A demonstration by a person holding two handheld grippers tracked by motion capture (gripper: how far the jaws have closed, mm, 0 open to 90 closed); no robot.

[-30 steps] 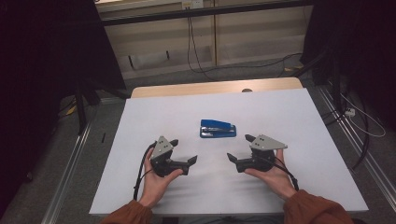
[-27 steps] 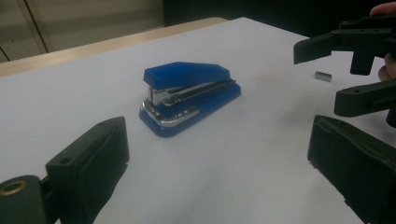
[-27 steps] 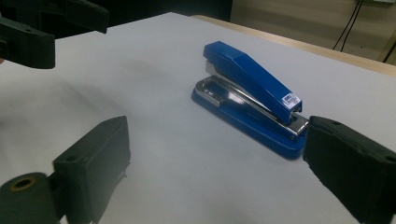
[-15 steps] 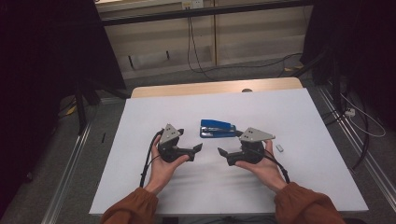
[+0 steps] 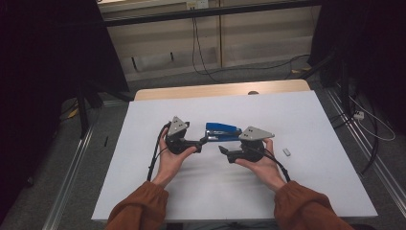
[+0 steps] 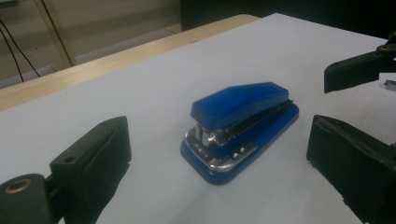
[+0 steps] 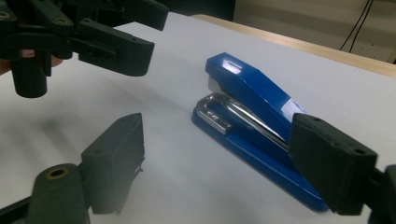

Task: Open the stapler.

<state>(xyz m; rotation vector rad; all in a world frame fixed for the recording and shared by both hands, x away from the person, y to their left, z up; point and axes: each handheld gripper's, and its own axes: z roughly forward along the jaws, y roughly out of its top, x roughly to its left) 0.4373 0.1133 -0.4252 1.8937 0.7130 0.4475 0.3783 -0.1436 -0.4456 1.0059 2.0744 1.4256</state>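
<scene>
Lying flat on the white bench (image 5: 143,158), a blue stapler (image 5: 223,132) sits just beyond and between the two grippers, nearer the far wooden edge (image 5: 220,89) than the person's sleeves.

Item 1, stapler: glossy blue plastic top and base, wedge-shaped, with a bright metal magazine and spring bar between them. In the left gripper view the stapler (image 6: 240,126) lies ahead of the jaws, its metal mouth turned toward the camera, touching neither jaw. In the right gripper view the stapler (image 7: 252,116) runs slantwise, its rear end passing behind the right-hand jaw; whether that jaw touches it I cannot tell.

Item 2, left gripper (image 5: 203,141): matt black, blocky jaws spread wide, nothing between the pads; grey three-cornered plate on top, black cable trailing toward the wrist. Its tips stand close to the stapler's left end.

Item 3, right gripper (image 5: 224,152): same build, jaws apart though they have just been closing; the stapler's rear lies partly between them, not pinched. It sits just on the near side of the stapler, pointing left.

Item 4, small pale grey block (image 5: 286,152): rectangular, lying loose on the bench to the right of the right hand, well apart from the stapler.

Surface: smooth white sheet covering a light wood top.
</scene>
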